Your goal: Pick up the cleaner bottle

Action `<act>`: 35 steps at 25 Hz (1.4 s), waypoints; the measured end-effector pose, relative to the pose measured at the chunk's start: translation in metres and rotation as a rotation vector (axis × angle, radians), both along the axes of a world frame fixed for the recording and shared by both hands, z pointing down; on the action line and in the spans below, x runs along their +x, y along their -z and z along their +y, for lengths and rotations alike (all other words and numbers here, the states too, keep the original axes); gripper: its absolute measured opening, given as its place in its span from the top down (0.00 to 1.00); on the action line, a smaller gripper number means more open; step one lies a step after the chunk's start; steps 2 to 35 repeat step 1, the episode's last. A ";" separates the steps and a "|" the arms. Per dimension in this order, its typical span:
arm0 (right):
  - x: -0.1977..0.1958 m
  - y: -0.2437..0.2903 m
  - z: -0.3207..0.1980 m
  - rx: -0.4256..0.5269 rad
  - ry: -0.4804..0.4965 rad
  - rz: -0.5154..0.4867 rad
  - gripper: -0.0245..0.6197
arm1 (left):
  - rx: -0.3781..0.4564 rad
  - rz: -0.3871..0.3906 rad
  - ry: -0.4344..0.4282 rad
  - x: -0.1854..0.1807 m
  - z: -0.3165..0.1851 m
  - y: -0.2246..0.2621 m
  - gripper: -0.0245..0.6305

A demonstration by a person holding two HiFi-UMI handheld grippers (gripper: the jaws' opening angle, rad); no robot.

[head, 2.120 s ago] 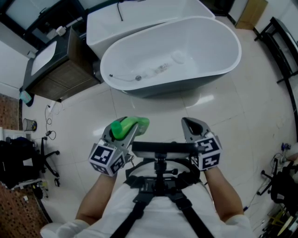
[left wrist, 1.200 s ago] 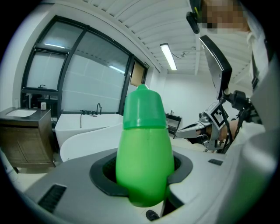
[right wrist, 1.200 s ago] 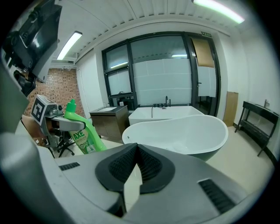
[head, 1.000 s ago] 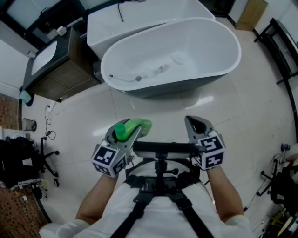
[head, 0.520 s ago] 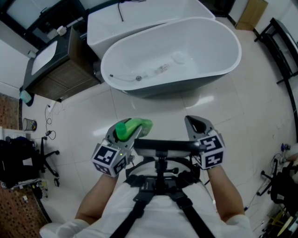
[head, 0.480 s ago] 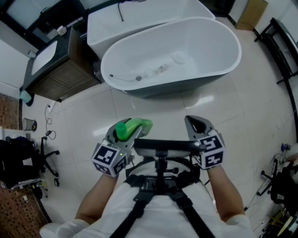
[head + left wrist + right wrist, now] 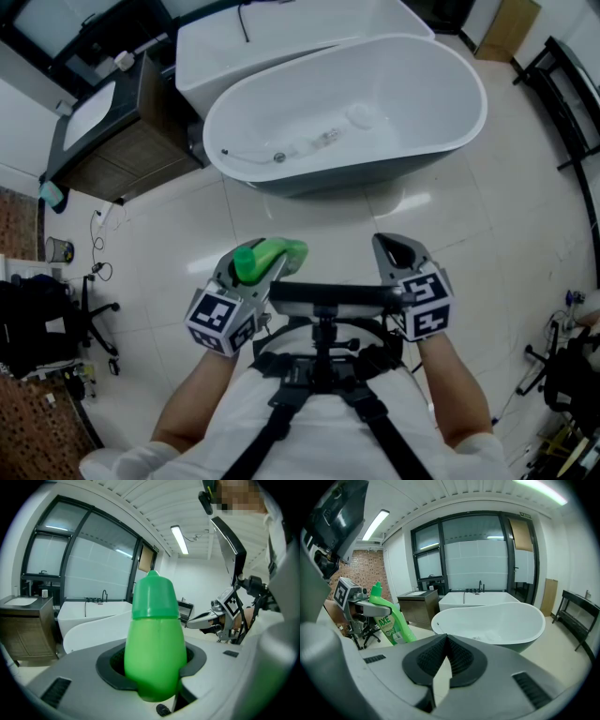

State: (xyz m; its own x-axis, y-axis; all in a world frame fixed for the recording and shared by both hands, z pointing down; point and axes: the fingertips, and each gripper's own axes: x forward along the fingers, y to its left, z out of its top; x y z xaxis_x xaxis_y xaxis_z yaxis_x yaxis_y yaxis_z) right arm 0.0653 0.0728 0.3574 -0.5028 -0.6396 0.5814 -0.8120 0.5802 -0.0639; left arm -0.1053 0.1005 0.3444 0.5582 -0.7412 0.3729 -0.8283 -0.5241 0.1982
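A bright green cleaner bottle with a green cap is clamped in my left gripper, held in the air above the tiled floor. In the left gripper view the cleaner bottle fills the middle, its body wedged between the dark pads of the left gripper. The right gripper view shows the same cleaner bottle at the left, tilted, its white label facing me. My right gripper hovers beside it at the same height, its jaws pressed together with nothing between them; it appears as the right gripper in its own view.
A white oval bathtub stands on the pale tiled floor ahead, with a shower hose lying inside. A wooden vanity cabinet with a basin is at the back left. A black rack stands at the right, an office chair at the left.
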 end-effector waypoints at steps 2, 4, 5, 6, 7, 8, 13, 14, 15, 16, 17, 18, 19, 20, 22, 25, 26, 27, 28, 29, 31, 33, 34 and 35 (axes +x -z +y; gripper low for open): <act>0.000 -0.001 0.000 -0.002 -0.001 0.000 0.96 | -0.002 -0.002 -0.001 -0.001 0.000 -0.001 0.69; 0.000 -0.001 0.000 -0.002 -0.001 0.000 0.96 | -0.002 -0.002 -0.001 -0.001 0.000 -0.001 0.69; 0.000 -0.001 0.000 -0.002 -0.001 0.000 0.96 | -0.002 -0.002 -0.001 -0.001 0.000 -0.001 0.69; 0.000 -0.001 0.000 -0.002 -0.001 0.000 0.96 | -0.002 -0.002 -0.001 -0.001 0.000 -0.001 0.69; 0.000 -0.001 0.000 -0.002 -0.001 0.000 0.96 | -0.002 -0.002 -0.001 -0.001 0.000 -0.001 0.69; 0.000 -0.001 0.000 -0.002 -0.001 0.000 0.96 | -0.002 -0.002 -0.001 -0.001 0.000 -0.001 0.69; 0.000 -0.001 0.000 -0.002 -0.001 0.000 0.96 | -0.002 -0.002 -0.001 -0.001 0.000 -0.001 0.69; 0.000 -0.001 0.000 -0.002 -0.001 0.000 0.96 | -0.002 -0.002 -0.001 -0.001 0.000 -0.001 0.69; 0.000 -0.001 0.000 -0.002 -0.001 0.000 0.96 | -0.002 -0.002 -0.001 -0.001 0.000 -0.001 0.69; 0.000 -0.001 0.000 -0.002 -0.001 0.000 0.96 | -0.002 -0.002 -0.001 -0.001 0.000 -0.001 0.69; 0.000 -0.001 0.000 -0.002 -0.001 0.000 0.96 | -0.002 -0.002 -0.001 -0.001 0.000 -0.001 0.69; 0.000 -0.001 0.000 -0.002 -0.001 0.000 0.96 | -0.002 -0.002 -0.001 -0.001 0.000 -0.001 0.69; 0.000 -0.001 0.000 -0.002 -0.001 0.000 0.96 | -0.002 -0.002 -0.001 -0.001 0.000 -0.001 0.69; 0.000 -0.001 0.000 -0.002 -0.001 0.000 0.96 | -0.002 -0.002 -0.001 -0.001 0.000 -0.001 0.69; 0.000 -0.001 0.000 -0.002 -0.001 0.000 0.96 | -0.002 -0.002 -0.001 -0.001 0.000 -0.001 0.69; 0.000 -0.001 0.000 -0.002 -0.001 0.000 0.96 | -0.002 -0.002 -0.001 -0.001 0.000 -0.001 0.69; 0.000 -0.001 0.000 -0.002 -0.001 0.000 0.96 | -0.002 -0.002 -0.001 -0.001 0.000 -0.001 0.69; 0.000 -0.001 0.000 -0.002 -0.001 0.000 0.96 | -0.002 -0.002 -0.001 -0.001 0.000 -0.001 0.69; 0.000 -0.001 0.000 -0.002 -0.001 0.000 0.96 | -0.002 -0.002 -0.001 -0.001 0.000 -0.001 0.69; 0.000 -0.001 0.000 -0.002 -0.001 0.000 0.96 | -0.002 -0.002 -0.001 -0.001 0.000 -0.001 0.69; 0.000 -0.001 0.000 -0.002 -0.001 0.000 0.96 | -0.002 -0.002 -0.001 -0.001 0.000 -0.001 0.69; 0.000 -0.001 0.000 -0.002 -0.001 0.000 0.96 | -0.002 -0.002 -0.001 -0.001 0.000 -0.001 0.69; 0.000 -0.001 0.000 -0.002 -0.001 0.000 0.96 | -0.002 -0.002 -0.001 -0.001 0.000 -0.001 0.69; 0.000 -0.001 0.000 -0.002 -0.001 0.000 0.96 | -0.002 -0.002 -0.001 -0.001 0.000 -0.001 0.69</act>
